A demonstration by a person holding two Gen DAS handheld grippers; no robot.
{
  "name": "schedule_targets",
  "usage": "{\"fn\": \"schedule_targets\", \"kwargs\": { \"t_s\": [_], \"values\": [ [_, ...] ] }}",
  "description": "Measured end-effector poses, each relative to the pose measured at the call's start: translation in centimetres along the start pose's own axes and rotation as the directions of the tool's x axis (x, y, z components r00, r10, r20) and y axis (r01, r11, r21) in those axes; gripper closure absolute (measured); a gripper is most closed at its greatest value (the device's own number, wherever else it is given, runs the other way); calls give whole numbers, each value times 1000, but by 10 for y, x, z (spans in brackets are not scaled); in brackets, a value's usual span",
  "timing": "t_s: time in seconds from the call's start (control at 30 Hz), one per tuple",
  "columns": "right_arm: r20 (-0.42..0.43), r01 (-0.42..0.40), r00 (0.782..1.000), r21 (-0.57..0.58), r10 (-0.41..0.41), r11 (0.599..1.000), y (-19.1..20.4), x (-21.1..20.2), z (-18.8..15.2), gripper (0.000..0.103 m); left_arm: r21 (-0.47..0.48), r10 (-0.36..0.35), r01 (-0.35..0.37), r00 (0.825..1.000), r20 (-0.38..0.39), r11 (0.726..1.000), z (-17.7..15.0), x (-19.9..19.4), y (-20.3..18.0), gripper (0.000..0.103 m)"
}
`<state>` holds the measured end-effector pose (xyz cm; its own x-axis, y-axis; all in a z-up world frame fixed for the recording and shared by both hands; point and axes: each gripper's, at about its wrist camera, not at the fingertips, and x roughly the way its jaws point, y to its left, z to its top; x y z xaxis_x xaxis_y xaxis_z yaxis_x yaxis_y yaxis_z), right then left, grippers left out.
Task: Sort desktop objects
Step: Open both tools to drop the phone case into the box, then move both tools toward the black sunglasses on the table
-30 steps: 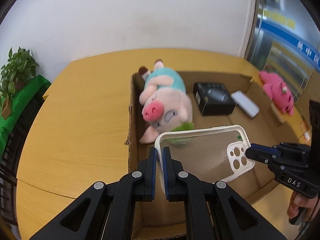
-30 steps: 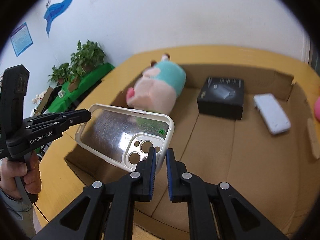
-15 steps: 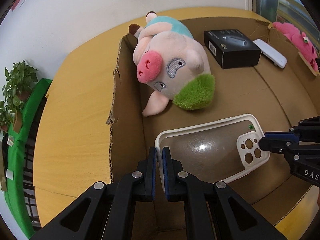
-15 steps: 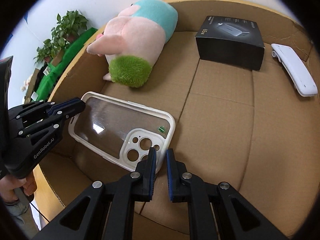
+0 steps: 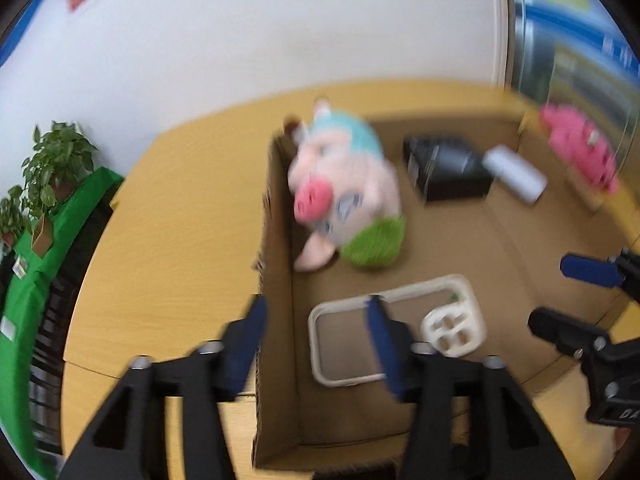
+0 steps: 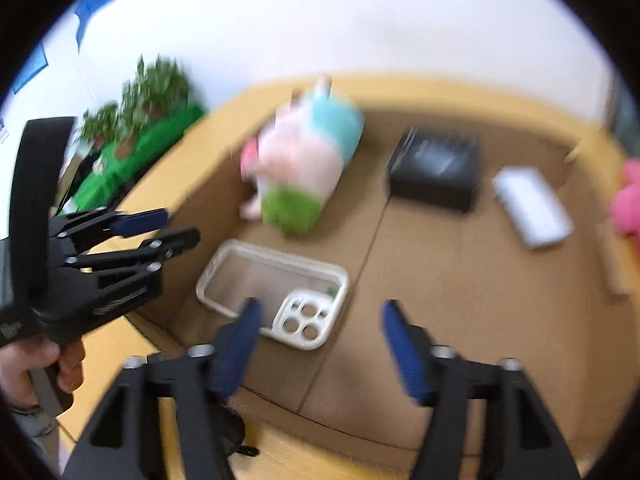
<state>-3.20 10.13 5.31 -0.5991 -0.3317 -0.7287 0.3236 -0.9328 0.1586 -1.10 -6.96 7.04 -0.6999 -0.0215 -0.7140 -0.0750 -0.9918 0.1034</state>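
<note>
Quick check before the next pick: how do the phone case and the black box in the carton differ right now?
The phone case is white-rimmed, clear, thin and flat; the black box is opaque, dark and stands taller. The phone case lies at the near end, below the plush pig; the black box sits at the far end, beside the white device. Both rest on the cardboard box floor, untouched by the open left gripper and right gripper.

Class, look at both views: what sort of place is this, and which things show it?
Probably an office or lab room: a curved yellow wooden table, potted green plants by a white wall, and blue printed wall posters.
</note>
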Motion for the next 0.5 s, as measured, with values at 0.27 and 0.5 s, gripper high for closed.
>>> {"fn": "schedule_targets", "kwargs": {
  "t_s": [0.27, 0.5],
  "values": [
    [194, 158, 968, 20, -159, 987, -4, -72, -28, 22, -114, -77, 122, 939, 336, 986, -27, -103, -13, 5],
    [224, 166, 961, -3, -162, 986, -5, -92, -50, 22, -134, -98, 151, 935, 340, 979, -35, -112, -32, 5]
  ]
}}
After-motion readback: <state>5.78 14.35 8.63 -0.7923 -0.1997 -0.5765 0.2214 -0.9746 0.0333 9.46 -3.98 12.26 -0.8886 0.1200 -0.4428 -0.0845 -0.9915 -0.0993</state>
